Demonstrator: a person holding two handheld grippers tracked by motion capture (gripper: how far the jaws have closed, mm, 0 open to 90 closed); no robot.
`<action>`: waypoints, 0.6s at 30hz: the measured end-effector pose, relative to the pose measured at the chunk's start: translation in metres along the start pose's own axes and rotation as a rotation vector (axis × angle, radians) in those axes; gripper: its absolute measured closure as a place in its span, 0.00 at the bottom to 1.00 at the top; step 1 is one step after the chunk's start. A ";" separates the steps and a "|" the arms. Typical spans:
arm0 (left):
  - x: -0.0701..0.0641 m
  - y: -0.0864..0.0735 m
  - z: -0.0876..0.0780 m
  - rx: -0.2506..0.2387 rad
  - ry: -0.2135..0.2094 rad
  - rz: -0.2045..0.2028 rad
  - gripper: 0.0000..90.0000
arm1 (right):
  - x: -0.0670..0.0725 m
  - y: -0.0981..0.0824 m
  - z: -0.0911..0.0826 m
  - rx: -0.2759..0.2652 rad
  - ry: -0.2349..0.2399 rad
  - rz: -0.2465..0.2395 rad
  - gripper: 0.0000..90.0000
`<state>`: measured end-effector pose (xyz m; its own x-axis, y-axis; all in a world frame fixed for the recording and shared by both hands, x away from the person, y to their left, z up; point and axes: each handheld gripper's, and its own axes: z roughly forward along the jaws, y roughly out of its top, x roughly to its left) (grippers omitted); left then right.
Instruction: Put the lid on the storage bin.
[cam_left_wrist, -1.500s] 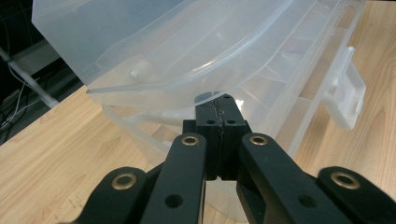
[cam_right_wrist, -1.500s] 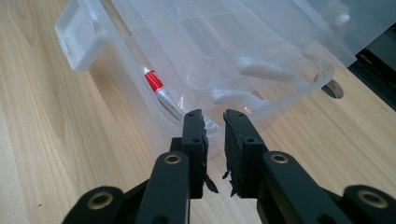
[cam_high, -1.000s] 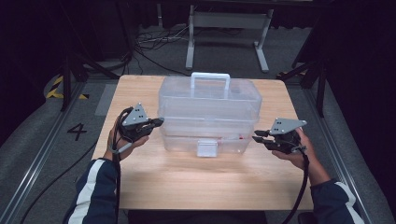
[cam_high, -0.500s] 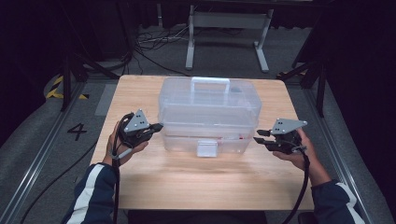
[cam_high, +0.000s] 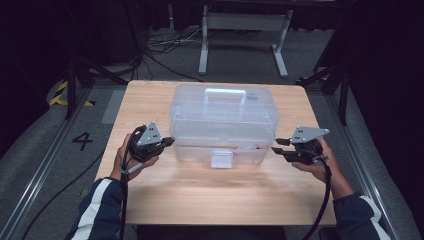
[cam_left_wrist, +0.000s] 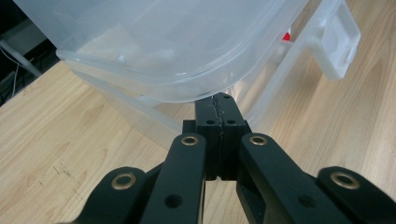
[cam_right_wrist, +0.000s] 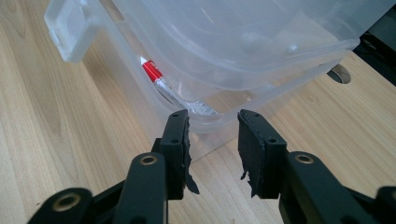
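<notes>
Right now the clear plastic storage box with a white carry handle (cam_high: 223, 125) sits mid-worktop, a bit toward the far edge, with your hands at its two ends. Its long axis runs left to right across the light wooden worktop (cam_high: 210, 195); the white front latch (cam_high: 221, 158) faces you on the near side and the handle lies along the top.

Left hand-held gripper (cam_high: 167, 142): jaws fully closed, nothing between them, tips just at or under the lid rim at the box's left near corner. Touching or not, can't tell. Right hand-held gripper (cam_high: 278, 146): jaws have just been opening and stand part open, with no thing pinched; the box's right near corner sits just ahead of the gap. A red-capped tube (cam_right_wrist: 161, 84) lies inside the base on that side.

Risks, as a judgement: the plastic is smooth and thin-rimmed, so a closed left tip pushing up could slip off the lid edge. With the latch apparently still down, prying may tip or drag the whole box rather than open it. If the right jaws close on the base wall off-centre, the corner could skate out and shove the box left.
</notes>
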<state>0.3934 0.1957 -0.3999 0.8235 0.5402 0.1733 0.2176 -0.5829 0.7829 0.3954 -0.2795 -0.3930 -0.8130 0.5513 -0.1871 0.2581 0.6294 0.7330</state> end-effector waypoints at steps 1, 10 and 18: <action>0.000 -0.001 0.000 0.003 0.000 0.002 1.00 | 0.000 0.000 0.000 0.000 0.000 0.001 0.71; -0.002 -0.004 0.000 0.021 -0.001 0.000 1.00 | 0.000 0.000 0.002 0.003 0.002 0.007 0.68; -0.002 -0.011 0.000 0.049 -0.001 -0.008 1.00 | 0.000 0.000 0.004 0.009 0.005 0.009 0.66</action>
<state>0.3901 0.2007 -0.4088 0.8221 0.5445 0.1664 0.2497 -0.6074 0.7541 0.3970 -0.2776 -0.3957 -0.8133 0.5543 -0.1770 0.2702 0.6291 0.7288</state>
